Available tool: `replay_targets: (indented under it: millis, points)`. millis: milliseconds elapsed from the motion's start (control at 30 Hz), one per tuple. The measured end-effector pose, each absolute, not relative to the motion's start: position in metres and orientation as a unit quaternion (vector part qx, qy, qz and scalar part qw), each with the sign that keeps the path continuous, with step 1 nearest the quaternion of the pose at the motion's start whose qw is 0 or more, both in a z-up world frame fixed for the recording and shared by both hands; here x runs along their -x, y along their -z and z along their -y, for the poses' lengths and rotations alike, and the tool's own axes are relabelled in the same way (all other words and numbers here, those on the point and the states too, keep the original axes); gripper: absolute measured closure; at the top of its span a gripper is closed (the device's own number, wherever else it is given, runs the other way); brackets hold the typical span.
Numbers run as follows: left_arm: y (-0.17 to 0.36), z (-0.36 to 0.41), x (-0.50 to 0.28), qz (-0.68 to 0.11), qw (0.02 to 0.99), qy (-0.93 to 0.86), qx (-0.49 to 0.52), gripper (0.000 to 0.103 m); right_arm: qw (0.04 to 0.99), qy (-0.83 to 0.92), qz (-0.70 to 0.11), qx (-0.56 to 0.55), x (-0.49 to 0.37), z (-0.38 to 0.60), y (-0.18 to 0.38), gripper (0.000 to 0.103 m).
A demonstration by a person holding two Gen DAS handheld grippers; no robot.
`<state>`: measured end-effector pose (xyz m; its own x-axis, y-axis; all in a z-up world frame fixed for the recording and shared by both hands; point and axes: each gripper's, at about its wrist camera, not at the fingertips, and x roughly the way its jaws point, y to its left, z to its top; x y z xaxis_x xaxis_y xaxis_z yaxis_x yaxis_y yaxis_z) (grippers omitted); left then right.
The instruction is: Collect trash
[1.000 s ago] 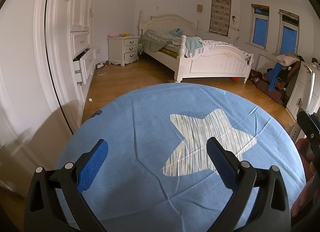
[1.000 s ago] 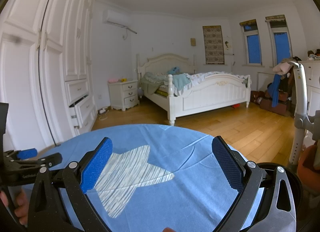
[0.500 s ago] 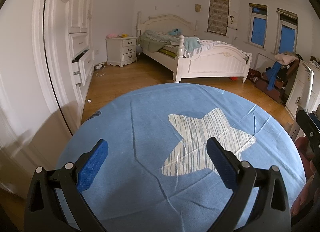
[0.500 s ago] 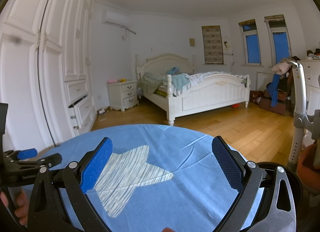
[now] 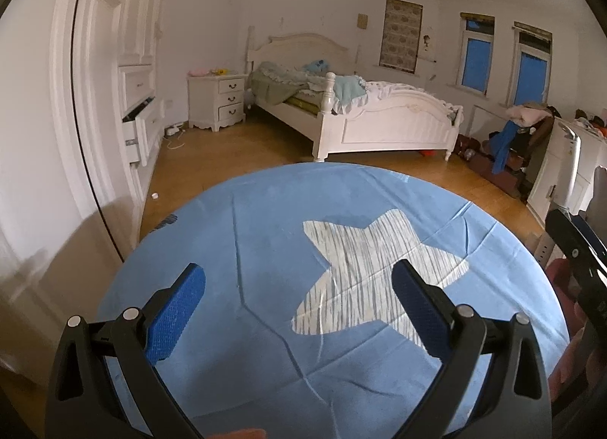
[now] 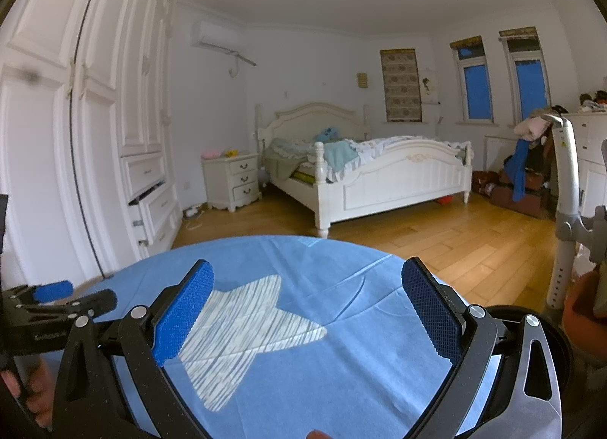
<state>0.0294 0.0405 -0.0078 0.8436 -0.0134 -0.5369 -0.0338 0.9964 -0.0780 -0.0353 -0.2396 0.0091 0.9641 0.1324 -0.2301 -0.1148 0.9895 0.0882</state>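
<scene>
My left gripper (image 5: 299,310) is open and empty, held above a round blue rug (image 5: 265,230) with a pale star (image 5: 371,276). My right gripper (image 6: 307,306) is open and empty over the same rug (image 6: 341,363), whose star (image 6: 242,329) lies below its left finger. The left gripper also shows at the left edge of the right wrist view (image 6: 53,302). A small white scrap (image 5: 154,195) lies on the wood floor by the wardrobe. A red object (image 6: 442,199) lies under the foot of the bed.
A white wardrobe (image 5: 114,97) with an open drawer (image 5: 138,132) lines the left wall. A nightstand (image 5: 218,99) and a white bed (image 5: 360,116) stand at the far wall. A chair piled with clothes (image 5: 512,143) and a grey stand (image 6: 567,211) are on the right.
The left wrist view has shifted slightly, with the room sliding a little to the left. Both grippers stay open and empty.
</scene>
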Motion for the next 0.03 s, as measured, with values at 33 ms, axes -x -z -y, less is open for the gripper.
replay_targets:
  millis: [33]
  points:
    - [0.0078, -0.0427, -0.0298, -0.280, 0.959, -0.006, 0.044, 0.005, 0.990, -0.062, -0.119, -0.038, 0.0352, 0.2397, -0.0090, 0.005]
